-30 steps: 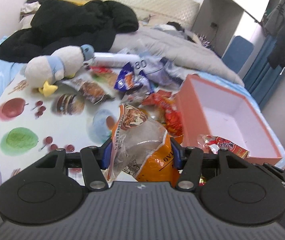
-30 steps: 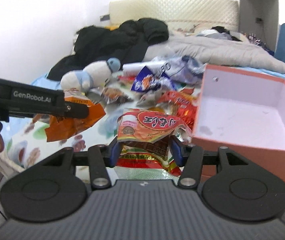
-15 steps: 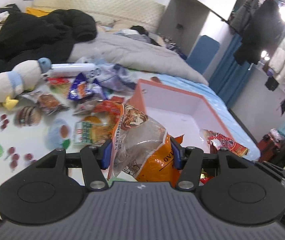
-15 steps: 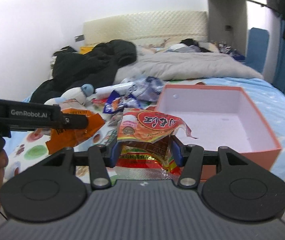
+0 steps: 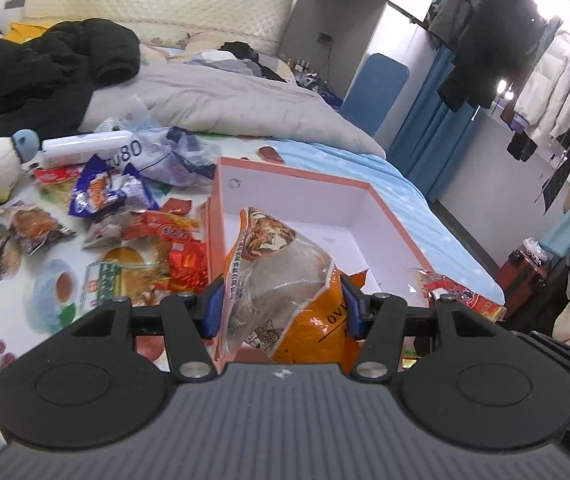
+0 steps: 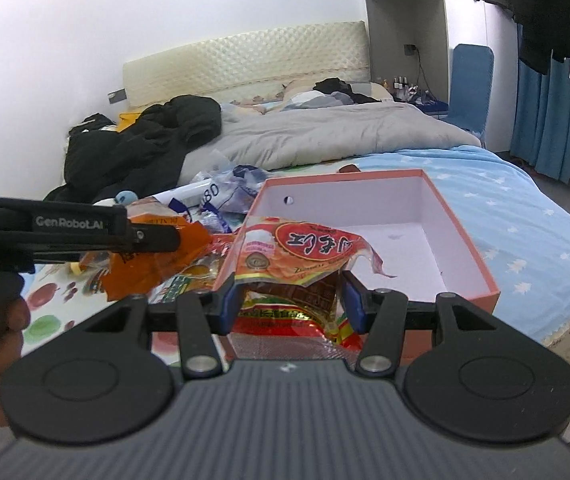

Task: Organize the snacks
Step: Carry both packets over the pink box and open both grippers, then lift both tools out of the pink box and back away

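In the left view, the left gripper (image 5: pixel 281 300), clenched on an orange bag (image 5: pixel 285 280), has swung from the snack pile to the box (image 5: pixel 397 224) at centre frame; in the right view, the right gripper (image 6: pixel 289 300), gripping a red packet (image 6: pixel 297 256), likewise nears the empty box (image 6: pixel 461 240), both snacks ready to drop.

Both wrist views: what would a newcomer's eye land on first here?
Probably the orange box, open and nearly empty, on the bed's blue sheet. Next, the two packets held up before it: an orange and clear snack bag in the left gripper and a red snack packet in the right gripper. Left of the box lies a jumble of loose snacks.
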`<act>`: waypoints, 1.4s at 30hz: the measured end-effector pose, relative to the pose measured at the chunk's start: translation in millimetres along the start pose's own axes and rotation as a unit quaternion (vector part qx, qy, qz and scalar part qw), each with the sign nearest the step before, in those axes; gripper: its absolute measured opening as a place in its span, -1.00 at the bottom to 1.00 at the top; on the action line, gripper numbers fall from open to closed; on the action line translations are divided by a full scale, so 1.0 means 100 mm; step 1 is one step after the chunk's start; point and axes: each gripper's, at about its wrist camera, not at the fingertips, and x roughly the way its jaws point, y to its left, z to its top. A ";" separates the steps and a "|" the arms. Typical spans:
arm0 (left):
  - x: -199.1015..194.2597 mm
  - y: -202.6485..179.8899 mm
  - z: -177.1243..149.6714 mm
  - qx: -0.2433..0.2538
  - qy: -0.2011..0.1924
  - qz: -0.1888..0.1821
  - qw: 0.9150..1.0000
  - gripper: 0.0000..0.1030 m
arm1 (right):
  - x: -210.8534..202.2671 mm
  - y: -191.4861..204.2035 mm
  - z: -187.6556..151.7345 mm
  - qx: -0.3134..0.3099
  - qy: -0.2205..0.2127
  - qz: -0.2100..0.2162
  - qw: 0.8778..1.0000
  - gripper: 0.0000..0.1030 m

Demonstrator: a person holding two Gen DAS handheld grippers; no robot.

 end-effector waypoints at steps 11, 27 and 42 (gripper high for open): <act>0.93 -0.29 0.29 0.027 0.036 0.015 0.999 0.20 | 0.57 -0.56 0.21 0.015 0.004 0.003 1.000 0.06; 1.98 -0.39 0.43 0.041 0.097 0.046 0.993 0.20 | 1.48 -1.07 0.25 0.026 0.068 0.027 0.997 0.10; 1.97 -0.33 0.45 0.047 0.088 0.042 0.994 0.48 | 1.68 -1.22 0.15 0.052 0.109 0.007 0.993 0.48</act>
